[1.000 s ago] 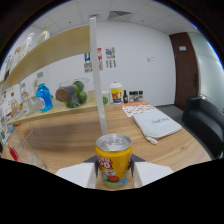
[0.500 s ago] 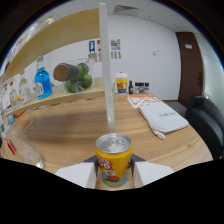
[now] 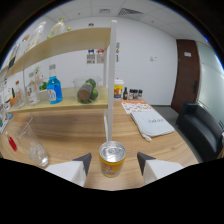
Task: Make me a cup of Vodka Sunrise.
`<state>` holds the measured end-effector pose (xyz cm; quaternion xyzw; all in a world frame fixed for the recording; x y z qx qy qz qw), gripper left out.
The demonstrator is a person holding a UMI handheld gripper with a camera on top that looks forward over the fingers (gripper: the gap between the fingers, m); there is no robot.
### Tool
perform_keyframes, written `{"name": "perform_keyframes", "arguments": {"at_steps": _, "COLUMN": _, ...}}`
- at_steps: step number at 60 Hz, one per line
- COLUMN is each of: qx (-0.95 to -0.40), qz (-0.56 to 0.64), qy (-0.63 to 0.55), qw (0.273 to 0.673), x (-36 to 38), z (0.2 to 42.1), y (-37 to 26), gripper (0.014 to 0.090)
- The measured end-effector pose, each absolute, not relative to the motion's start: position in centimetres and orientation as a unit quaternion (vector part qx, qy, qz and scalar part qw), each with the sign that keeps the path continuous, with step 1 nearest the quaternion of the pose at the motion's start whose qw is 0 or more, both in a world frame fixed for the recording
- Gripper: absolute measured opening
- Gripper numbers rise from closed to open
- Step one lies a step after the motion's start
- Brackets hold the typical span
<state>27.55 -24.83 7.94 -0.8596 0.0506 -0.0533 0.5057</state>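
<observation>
Yellow and orange colour the can [image 3: 112, 160], which is seen between the two fingers of the gripper [image 3: 114, 163], its silver top with pull tab turned upward. The fingers [image 3: 83, 161] are spread about as wide as the can, with dark pads at either side of it; whether both pads press on it cannot be told. Printing is carried on the can, but no word of it can be read. The can is seen over a wooden table [image 3: 75, 130], though whether it stands there or is lifted cannot be told. Just ahead of it a white post [image 3: 111, 85] rises to a wooden shelf [image 3: 65, 44]. Beside the left finger a clear glass [image 3: 33, 148] with ice is seen. Beyond, against the wall, a blue bottle [image 3: 54, 90], a jar [image 3: 86, 91] of green fruit and a yellow-labelled bottle [image 3: 118, 90] are lined up; their labels are too small to be read. A printed sheet [image 3: 136, 106] and a white cloth bag [image 3: 152, 123] are laid on the table past the right finger, the writing on both being illegible. A dark sofa [image 3: 200, 127] is placed beyond the table. The gripper is held level and low.
</observation>
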Motion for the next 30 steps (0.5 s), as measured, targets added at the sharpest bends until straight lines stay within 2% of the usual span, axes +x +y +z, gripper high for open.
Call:
{"name": "perform_keyframes", "arguments": {"at_steps": 13, "qx": -0.833, "qz": -0.028, "qy": 0.048, "qw": 0.550, "x": 21.5, "z": 15.3, "y": -29.3, "gripper": 0.0857}}
{"name": "perform_keyframes", "arguments": {"at_steps": 22, "qx": -0.825, "qz": -0.004, "qy": 0.031, "qw": 0.564, "x": 15.3, "z": 16.5, "y": -31.8, "gripper": 0.0856}}
{"name": "perform_keyframes", "arguments": {"at_steps": 30, "qx": -0.829, "qz": 0.012, "qy": 0.011, "qw": 0.559, "x": 9.6, "z": 16.1, "y": -32.7, "gripper": 0.0857}}
